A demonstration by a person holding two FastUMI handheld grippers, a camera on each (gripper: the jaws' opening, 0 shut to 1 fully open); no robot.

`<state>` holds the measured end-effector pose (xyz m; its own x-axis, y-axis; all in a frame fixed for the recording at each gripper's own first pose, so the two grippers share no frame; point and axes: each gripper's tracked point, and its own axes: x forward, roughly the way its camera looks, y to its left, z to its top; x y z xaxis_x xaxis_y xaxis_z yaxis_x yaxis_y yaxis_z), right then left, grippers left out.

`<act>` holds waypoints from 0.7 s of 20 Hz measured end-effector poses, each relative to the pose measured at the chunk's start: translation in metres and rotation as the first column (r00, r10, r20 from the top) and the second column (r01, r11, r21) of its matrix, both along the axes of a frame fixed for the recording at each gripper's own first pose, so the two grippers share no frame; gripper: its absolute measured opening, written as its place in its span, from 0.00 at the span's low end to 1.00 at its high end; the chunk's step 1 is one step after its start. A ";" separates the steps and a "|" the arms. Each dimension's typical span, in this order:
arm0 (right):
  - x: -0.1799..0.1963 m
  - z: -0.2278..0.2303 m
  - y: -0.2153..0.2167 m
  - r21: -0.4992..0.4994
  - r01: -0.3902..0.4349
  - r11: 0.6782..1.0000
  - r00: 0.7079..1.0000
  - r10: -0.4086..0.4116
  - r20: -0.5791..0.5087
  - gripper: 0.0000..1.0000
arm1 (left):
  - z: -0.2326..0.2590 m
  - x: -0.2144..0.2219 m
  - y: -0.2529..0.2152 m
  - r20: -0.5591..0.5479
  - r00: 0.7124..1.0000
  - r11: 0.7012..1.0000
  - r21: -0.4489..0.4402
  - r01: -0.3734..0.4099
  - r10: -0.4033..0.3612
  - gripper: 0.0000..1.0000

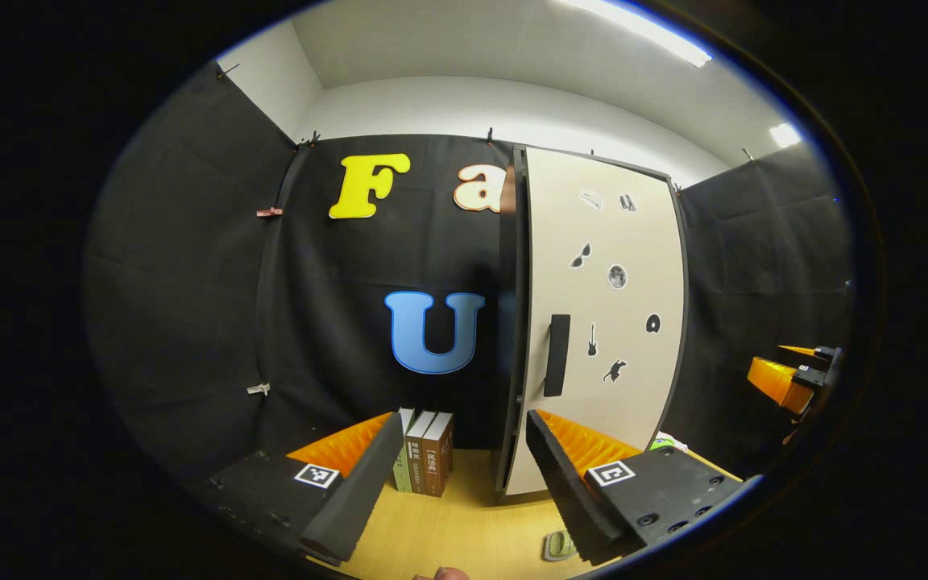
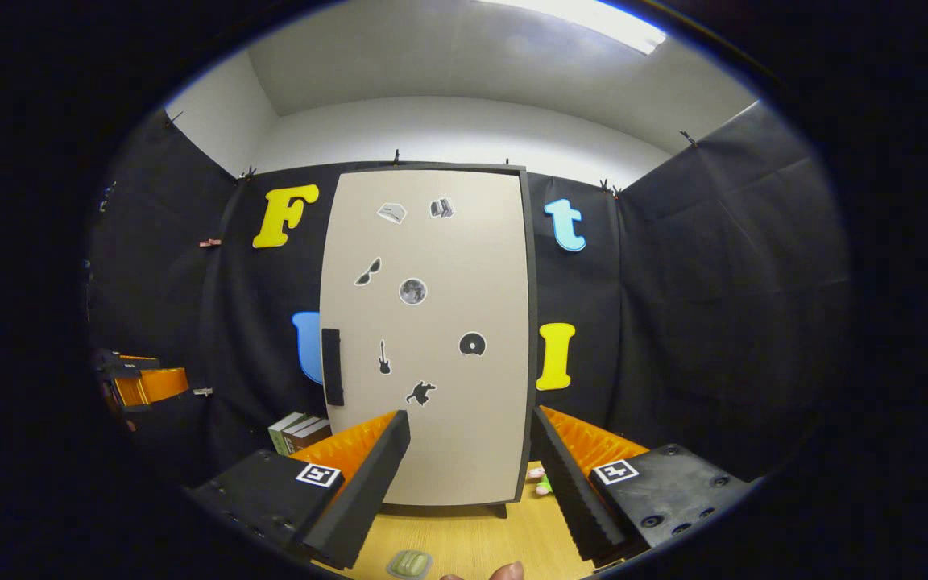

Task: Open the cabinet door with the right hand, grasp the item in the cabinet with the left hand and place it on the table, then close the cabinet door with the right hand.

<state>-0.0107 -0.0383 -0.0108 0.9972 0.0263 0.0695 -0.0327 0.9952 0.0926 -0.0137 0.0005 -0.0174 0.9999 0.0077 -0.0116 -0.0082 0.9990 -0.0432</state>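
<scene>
The tall cabinet stands on the wooden table (image 1: 464,524) with its beige door (image 2: 432,338) closed, so whatever is inside is hidden. Small stickers dot the door, and a black vertical handle (image 2: 333,366) sits on its left edge. My right gripper (image 2: 470,419) is open, facing the door head-on and a little back from it, holding nothing. My left gripper (image 1: 464,427) is open and holds nothing, aimed left of the cabinet; from here the door (image 1: 609,322) and handle (image 1: 557,354) appear at an angle. Each gripper shows at the edge of the other's view: right gripper (image 1: 794,374), left gripper (image 2: 138,383).
Several books (image 1: 425,461) stand upright on the table just left of the cabinet, also in the right gripper view as books (image 2: 299,431). A small green object (image 2: 410,563) lies on the table in front. Another small item (image 2: 543,483) lies by the cabinet's right foot.
</scene>
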 end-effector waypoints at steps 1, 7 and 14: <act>0.000 0.000 0.001 0.001 0.000 1.000 1.000 0.000 0.001 0.98 | 0.001 0.000 0.000 0.000 1.000 1.000 0.002 -0.002 0.002 0.96; 0.002 -0.001 0.000 0.004 0.002 1.000 1.000 -0.002 0.000 0.98 | 0.002 0.000 -0.005 0.003 1.000 1.000 0.010 0.004 -0.004 0.96; 0.003 -0.003 0.003 0.006 -0.007 1.000 1.000 0.007 -0.006 0.98 | 0.002 0.001 -0.008 0.006 1.000 1.000 0.026 0.009 -0.009 0.96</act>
